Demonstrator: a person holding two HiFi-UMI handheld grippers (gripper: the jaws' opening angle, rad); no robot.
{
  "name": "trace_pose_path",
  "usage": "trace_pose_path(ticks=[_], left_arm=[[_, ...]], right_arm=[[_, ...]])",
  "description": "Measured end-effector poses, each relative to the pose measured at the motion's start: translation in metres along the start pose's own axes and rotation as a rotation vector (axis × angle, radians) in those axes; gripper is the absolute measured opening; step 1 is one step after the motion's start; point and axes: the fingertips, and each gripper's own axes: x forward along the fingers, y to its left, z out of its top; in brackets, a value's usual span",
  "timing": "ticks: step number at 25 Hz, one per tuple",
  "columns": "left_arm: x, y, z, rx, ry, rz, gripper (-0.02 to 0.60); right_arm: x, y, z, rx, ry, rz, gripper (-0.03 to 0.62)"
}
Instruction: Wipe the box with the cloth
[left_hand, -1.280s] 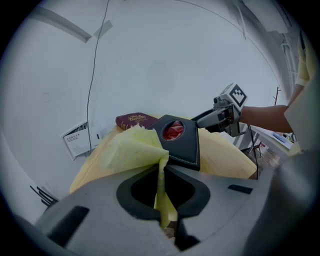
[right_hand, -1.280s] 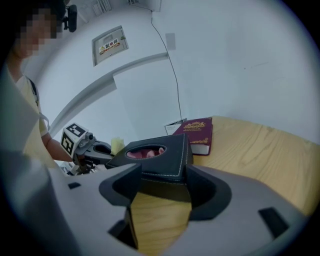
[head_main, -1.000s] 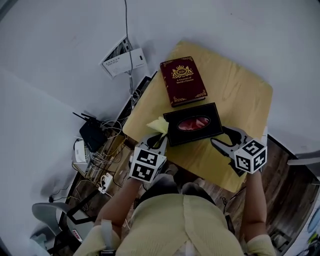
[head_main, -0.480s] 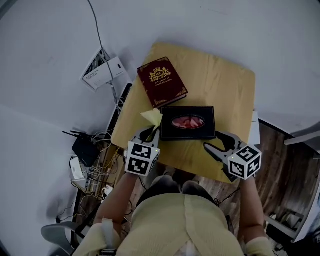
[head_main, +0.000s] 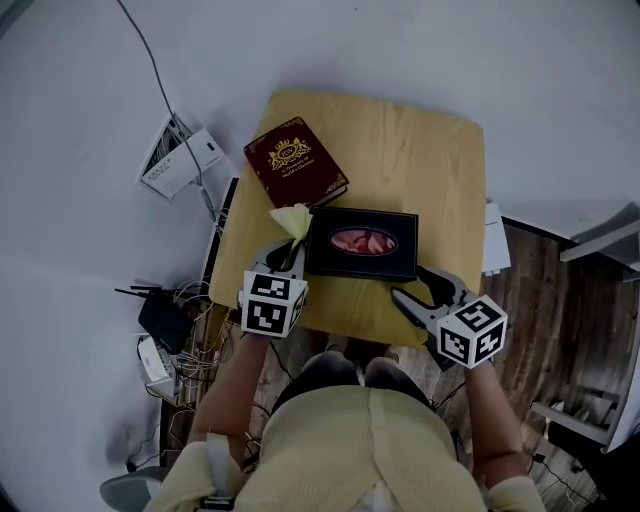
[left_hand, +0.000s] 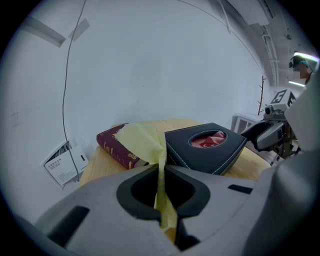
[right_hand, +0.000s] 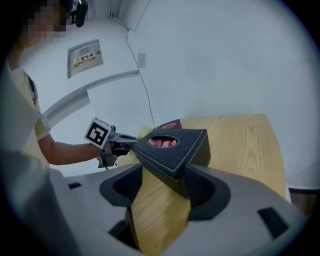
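Pinching yellow cloth (head_main: 291, 220) tight in left gripper (head_main: 284, 257) beside black box (head_main: 362, 243), right gripper (head_main: 418, 287) jaws apart round box's corner, wooden bench (head_main: 425, 160)

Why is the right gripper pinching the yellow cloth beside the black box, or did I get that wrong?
One thing is wrong: it is the left gripper that is pinching the yellow cloth beside the black box. The left gripper view shows its jaws shut on it. The right gripper holds no cloth.
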Motion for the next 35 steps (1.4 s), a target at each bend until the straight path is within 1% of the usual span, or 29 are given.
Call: trace_pose_path(ticks=[5, 9, 13, 15, 17, 19, 26, 28, 31, 34, 35], left_arm=[[0.007, -0.001, 0.007, 0.043, -0.005, -0.011, 0.029], [0.008, -0.004, 0.011, 0.054, -0.021, -0.014, 0.029], [-0.003, -0.005, 0.011, 0.033, -0.07, 0.021, 0.029], [-0.013, -0.008, 0.005, 0.035, -0.079, 0.044, 0.029], [-0.024, -0.013, -0.006, 0.041, -0.067, 0.056, 0.029], [-0.034, -0.02, -0.016, 0.033, -0.05, 0.05, 0.029], [-0.05, -0.038, -0.056, -0.054, 0.029, 0.042, 0.029], [-0.048, -0.048, -0.064, -0.058, 0.054, 0.019, 0.029], [-0.042, -0.065, -0.071, -0.042, 0.088, -0.033, 0.029], [-0.034, -0.077, -0.067, -0.031, 0.094, -0.073, 0.029], [-0.031, -0.08, -0.065, -0.03, 0.093, -0.081, 0.029]], right_arm=[[-0.006, 0.004, -0.006, 0.024, -0.015, -0.034, 0.27], [-0.01, 0.002, -0.007, 0.034, -0.032, -0.047, 0.27], [-0.011, 0.002, -0.007, 0.054, -0.054, -0.038, 0.27], [-0.013, 0.002, -0.008, 0.053, -0.056, -0.032, 0.27], [-0.015, 0.001, -0.007, 0.047, -0.063, -0.033, 0.27], [-0.019, -0.002, -0.005, 0.05, -0.076, -0.039, 0.27], [-0.024, -0.005, -0.004, 0.061, -0.091, -0.032, 0.27], [-0.025, -0.005, -0.004, 0.07, -0.092, -0.026, 0.27], [-0.026, -0.003, -0.002, 0.085, -0.098, -0.008, 0.265], [-0.025, -0.001, -0.003, 0.066, -0.093, 0.006, 0.201], [-0.025, -0.001, -0.004, 0.054, -0.089, 0.004, 0.198]])
